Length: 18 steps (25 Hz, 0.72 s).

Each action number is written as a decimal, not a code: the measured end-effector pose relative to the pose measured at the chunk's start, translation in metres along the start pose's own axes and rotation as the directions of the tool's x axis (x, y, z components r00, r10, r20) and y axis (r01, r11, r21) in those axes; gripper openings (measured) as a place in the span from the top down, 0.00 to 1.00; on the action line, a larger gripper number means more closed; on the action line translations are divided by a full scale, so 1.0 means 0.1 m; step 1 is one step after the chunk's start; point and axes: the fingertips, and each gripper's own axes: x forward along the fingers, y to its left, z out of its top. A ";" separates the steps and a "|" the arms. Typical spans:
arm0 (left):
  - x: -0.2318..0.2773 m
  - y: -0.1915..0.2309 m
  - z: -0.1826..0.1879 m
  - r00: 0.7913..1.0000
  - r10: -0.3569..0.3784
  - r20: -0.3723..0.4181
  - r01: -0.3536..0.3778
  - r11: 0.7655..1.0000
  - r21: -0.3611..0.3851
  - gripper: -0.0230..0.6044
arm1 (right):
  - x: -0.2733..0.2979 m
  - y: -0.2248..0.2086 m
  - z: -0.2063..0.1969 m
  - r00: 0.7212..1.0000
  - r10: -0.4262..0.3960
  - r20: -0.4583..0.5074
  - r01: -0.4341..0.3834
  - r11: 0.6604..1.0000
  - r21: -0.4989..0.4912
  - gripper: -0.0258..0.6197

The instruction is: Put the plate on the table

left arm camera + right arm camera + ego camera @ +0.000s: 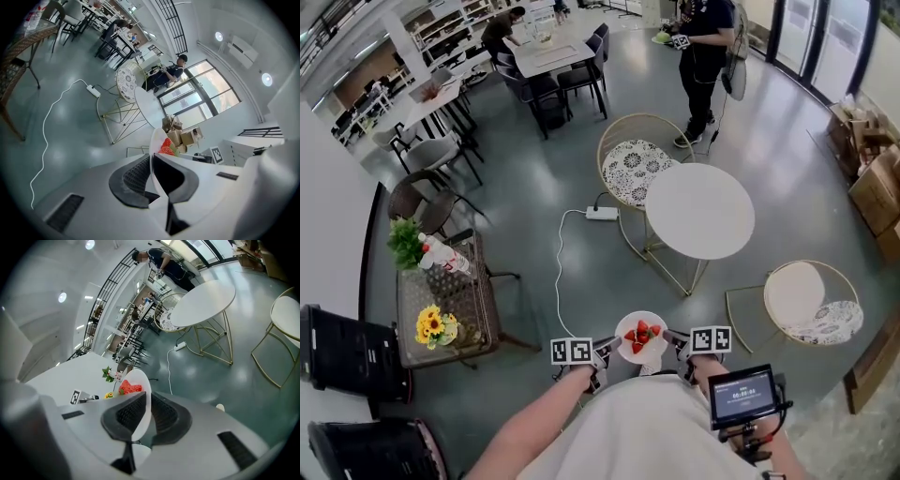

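A small white plate [640, 337] carrying red strawberries [641, 334] hangs in the air close to my body, above the grey floor. My left gripper [602, 354] is shut on its left rim and my right gripper [680, 345] is shut on its right rim. In the left gripper view the plate [153, 140] stands edge-on between the jaws of the left gripper [151, 176]. The right gripper [147, 411] pinches the plate [140, 394] the same way. The round white table [700, 210] stands ahead and slightly right, apart from the plate, its top bare.
Two gold-wire chairs [635, 159] [811, 302] flank the table. A power strip [602, 214] with a white cable lies on the floor. A wicker side table [478, 302] with flowers stands at left. A person [705, 56] stands beyond; cardboard boxes [874, 187] are at right.
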 end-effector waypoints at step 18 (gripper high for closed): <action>0.66 -0.24 0.49 0.995 0.009 -0.094 -0.005 0.999 0.048 0.93 | -0.18 -0.37 0.65 0.996 0.012 0.085 -0.017 0.998 0.062 0.91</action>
